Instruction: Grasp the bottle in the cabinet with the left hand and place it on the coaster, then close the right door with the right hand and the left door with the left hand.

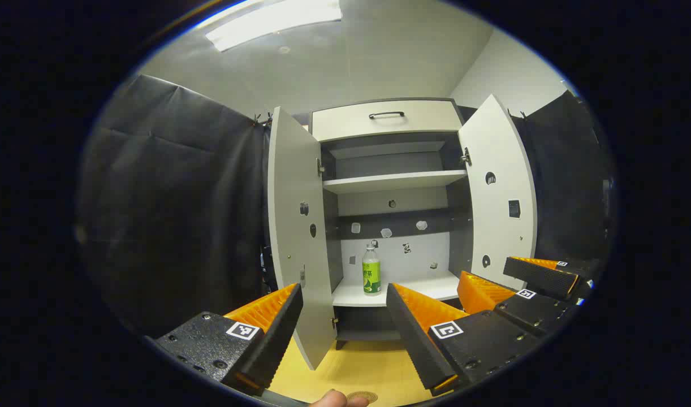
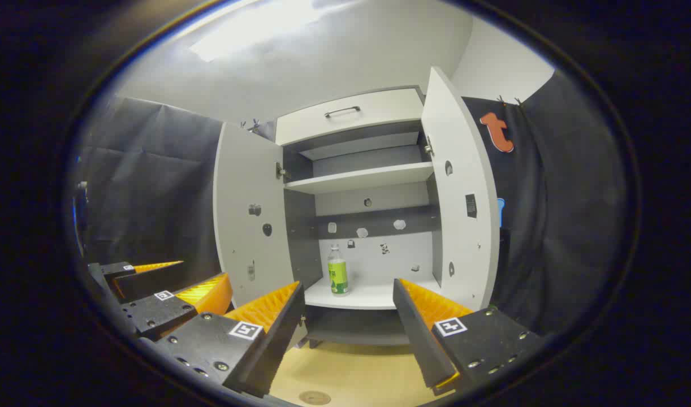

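Observation:
A clear bottle [image 1: 371,270] with a green label and white cap stands upright on the cabinet's lower shelf [image 1: 413,288], toward its left side; the right gripper view shows the bottle [image 2: 337,271] too. Both cabinet doors stand wide open: left door [image 1: 292,226], right door [image 1: 501,195]. My left gripper [image 1: 344,297] is open, well in front of the cabinet, with the bottle seen between its fingers. My right gripper [image 2: 348,294] is open too, at a similar distance. A round coaster [image 1: 362,397] lies on the yellow table below the fingers, and it appears again as the coaster [image 2: 314,397].
The white cabinet has an empty upper shelf [image 1: 393,181] and a top drawer with a dark handle [image 1: 386,115]. The right gripper [image 1: 515,288] appears beside mine in the left gripper view. A fingertip [image 1: 328,399] shows at the bottom edge. Black cloth walls flank the cabinet.

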